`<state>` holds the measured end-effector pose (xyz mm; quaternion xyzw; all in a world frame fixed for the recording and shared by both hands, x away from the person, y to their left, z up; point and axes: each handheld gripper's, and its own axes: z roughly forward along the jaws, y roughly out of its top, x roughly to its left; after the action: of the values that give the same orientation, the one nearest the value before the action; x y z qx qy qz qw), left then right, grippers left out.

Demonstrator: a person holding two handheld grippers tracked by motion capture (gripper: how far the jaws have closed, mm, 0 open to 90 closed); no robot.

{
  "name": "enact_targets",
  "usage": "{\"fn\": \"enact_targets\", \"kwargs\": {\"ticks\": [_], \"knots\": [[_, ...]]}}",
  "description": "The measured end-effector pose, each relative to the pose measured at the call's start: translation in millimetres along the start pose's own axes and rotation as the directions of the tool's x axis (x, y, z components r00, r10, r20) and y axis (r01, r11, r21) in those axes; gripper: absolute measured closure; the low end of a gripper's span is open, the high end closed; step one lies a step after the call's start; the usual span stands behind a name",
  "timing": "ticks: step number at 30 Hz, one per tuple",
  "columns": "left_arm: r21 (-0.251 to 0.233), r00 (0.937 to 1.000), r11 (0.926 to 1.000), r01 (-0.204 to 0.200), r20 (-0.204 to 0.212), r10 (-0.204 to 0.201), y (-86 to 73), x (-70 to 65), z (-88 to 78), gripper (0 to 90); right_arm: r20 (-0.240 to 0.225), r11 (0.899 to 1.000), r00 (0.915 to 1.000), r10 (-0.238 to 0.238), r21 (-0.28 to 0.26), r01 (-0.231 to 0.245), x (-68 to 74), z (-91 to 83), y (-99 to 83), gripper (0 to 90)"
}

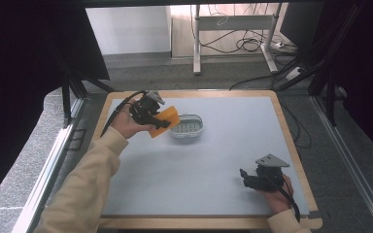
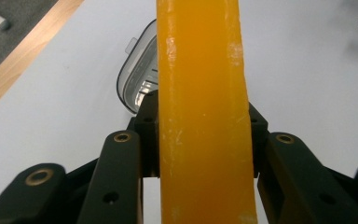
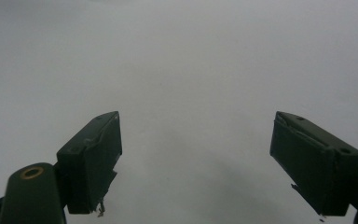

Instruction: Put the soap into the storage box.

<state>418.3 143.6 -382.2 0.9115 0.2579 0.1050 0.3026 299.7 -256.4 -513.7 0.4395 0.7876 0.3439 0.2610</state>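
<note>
The left gripper [image 1: 161, 119] is clamped on a flat orange bar of soap [image 1: 165, 121], jaws pinching its two broad faces, and it hangs above the pale grey table [image 1: 233, 160] just beside the clear plastic oval soap dish [image 1: 187, 125]. In the left gripper view the orange bar [image 2: 203, 112] runs straight up between the jaws, with the dish's ridged floor [image 2: 140, 79] peeking out behind it. Over at the near right edge, the right gripper [image 1: 246, 176] rests low with its jaws spread wide on nothing. The risk here: the soap looks slick and is held near one end, so it could swivel or slip out, and it may catch the dish's rim and tip or shove the light dish
</note>
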Motion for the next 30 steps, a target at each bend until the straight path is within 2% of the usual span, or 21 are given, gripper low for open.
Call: {"fn": "enact_targets", "kwargs": {"ticks": [16, 22, 26, 30], "knots": [[0.053, 0.9996, 0.9982, -0.029, 0.002, 0.029, 13.8, 3.8, 14.3, 62.1, 0.004, 1.0, 1.0, 0.003, 0.002, -0.003, -0.9, -0.2, -0.3, 17.0], [0.059, 0.9993, 0.9976, -0.036, 0.008, 0.035, 18.1, 7.9, 21.8, 62.1, 0.005, 1.0, 1.0, 0.0, 0.001, 0.0, -0.5, 0.0, -0.3, 17.1], [0.06, 0.999, 0.9974, -0.039, -0.017, 0.041, 21.8, 10.3, 25.9, 62.1, 0.008, 1.0, 1.0, -0.002, 0.001, 0.002, -0.6, -0.6, -0.1, 17.1], [0.061, 0.9989, 0.9971, -0.045, -0.014, 0.046, 25.2, 14.9, 29.9, 62.1, 0.012, 1.0, 0.9999, 0.0, 0.003, 0.0, -1.1, -0.8, -0.2, 17.2]]}}
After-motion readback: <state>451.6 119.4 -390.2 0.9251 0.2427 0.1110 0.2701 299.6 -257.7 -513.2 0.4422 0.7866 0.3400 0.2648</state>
